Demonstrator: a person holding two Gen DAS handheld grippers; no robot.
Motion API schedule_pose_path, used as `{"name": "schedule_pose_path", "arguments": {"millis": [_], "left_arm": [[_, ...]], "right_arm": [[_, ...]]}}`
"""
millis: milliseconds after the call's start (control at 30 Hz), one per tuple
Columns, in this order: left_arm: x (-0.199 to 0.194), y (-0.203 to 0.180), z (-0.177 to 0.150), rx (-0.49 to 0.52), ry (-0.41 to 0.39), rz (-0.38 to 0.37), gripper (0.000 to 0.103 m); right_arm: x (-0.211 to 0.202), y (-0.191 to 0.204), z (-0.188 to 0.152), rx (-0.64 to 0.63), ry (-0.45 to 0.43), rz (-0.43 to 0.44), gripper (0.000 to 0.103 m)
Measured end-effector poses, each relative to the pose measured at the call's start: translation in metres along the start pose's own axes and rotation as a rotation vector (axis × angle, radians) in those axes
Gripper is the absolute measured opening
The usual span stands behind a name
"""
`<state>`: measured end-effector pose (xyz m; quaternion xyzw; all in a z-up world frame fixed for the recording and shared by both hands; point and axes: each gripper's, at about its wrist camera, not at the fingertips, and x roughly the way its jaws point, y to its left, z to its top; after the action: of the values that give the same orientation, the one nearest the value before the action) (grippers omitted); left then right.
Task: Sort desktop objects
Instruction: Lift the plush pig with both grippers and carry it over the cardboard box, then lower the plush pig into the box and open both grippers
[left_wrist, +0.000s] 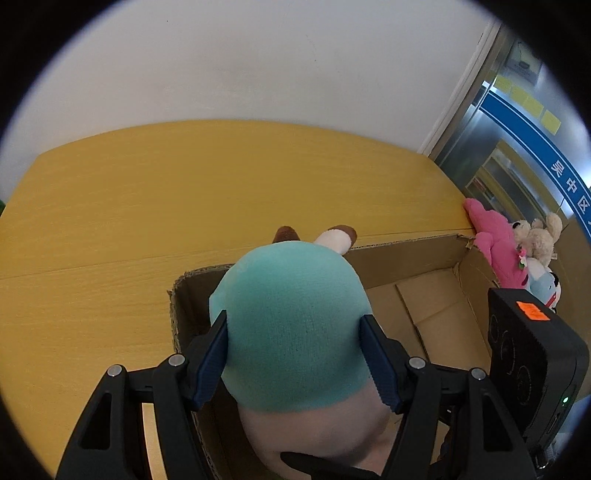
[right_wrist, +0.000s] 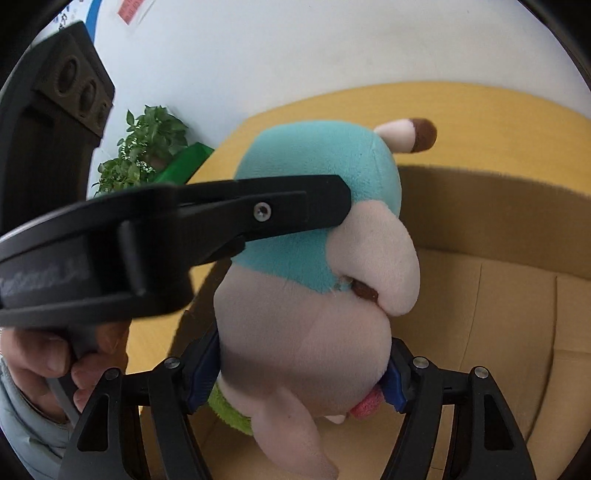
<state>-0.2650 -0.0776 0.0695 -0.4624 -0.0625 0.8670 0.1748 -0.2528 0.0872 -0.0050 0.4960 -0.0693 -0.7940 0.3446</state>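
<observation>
Leftmost in the right wrist view: a hand (right_wrist: 55, 363) in a grey sleeve wrapped round the grip of the left gripper (right_wrist: 295, 210), whose black finger reaches across to press on the teal side of the plush toy (right_wrist: 317, 266). Behind, at far left, a green potted plant (right_wrist: 144, 147) against the white wall (right_wrist: 295, 48). Centre: plush toy held upright over the near left corner of the cardboard box (right_wrist: 517, 314), teal on top, pale pink below, brown-tipped ears pointing far. Gripped low on the pink body by the right gripper (right_wrist: 303, 373), blue pads (right_wrist: 393, 380) pressed in on both sides, jaws wide apart around the soft bulk. Right of that: bare box floor and flaps.

From the left wrist view, left to right: yellow wooden table (left_wrist: 110, 221) stretching far to the wall (left_wrist: 258, 55); then the left gripper (left_wrist: 295, 358) closed on the toy's (left_wrist: 288, 325) teal head, blue pads (left_wrist: 208, 362) dented into the fabric either side, jaws spread wide by it; box (left_wrist: 424, 306) beneath and to the right, open, brown floor showing. Far right, just beyond the box's right wall: a pink plush (left_wrist: 495, 243), a beige bear (left_wrist: 539, 236) and a white-and-blue plush (left_wrist: 543, 284) bunched together, touching. Nearest right edge: black housing of the right gripper (left_wrist: 532, 362) with an orange sticker (left_wrist: 532, 310).
</observation>
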Motion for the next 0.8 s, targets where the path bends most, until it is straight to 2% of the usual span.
{"name": "schedule_pose_path", "arguments": {"millis": [267, 333, 400, 467, 533, 633, 800], "left_arm": [[-0.005, 0.014, 0.003, -0.026, 0.020, -0.044, 0.073], [0.001, 0.017, 0.000, -0.032, 0.059, -0.029, 0.075], [0.010, 0.022, -0.005, -0.044, 0.101, 0.002, 0.076], [0.006, 0.025, -0.007, -0.052, 0.073, -0.008, 0.076], [0.003, 0.028, -0.005, -0.086, 0.069, 0.014, 0.075], [-0.004, 0.026, -0.003, -0.088, 0.053, 0.025, 0.074], [-0.044, 0.015, 0.005, -0.098, -0.051, 0.089, 0.075]], "right_arm": [[-0.008, -0.007, -0.006, 0.052, 0.023, -0.005, 0.071], [-0.009, -0.009, -0.008, 0.065, 0.042, -0.003, 0.072], [-0.008, -0.014, -0.013, 0.116, 0.075, 0.051, 0.073], [-0.006, -0.017, -0.016, 0.130, 0.075, 0.049, 0.077], [-0.002, -0.023, -0.014, 0.116, 0.068, 0.028, 0.082], [-0.001, -0.036, -0.009, 0.158, 0.058, 0.054, 0.088], [-0.008, -0.042, -0.006, 0.106, 0.070, 0.046, 0.091]]}}
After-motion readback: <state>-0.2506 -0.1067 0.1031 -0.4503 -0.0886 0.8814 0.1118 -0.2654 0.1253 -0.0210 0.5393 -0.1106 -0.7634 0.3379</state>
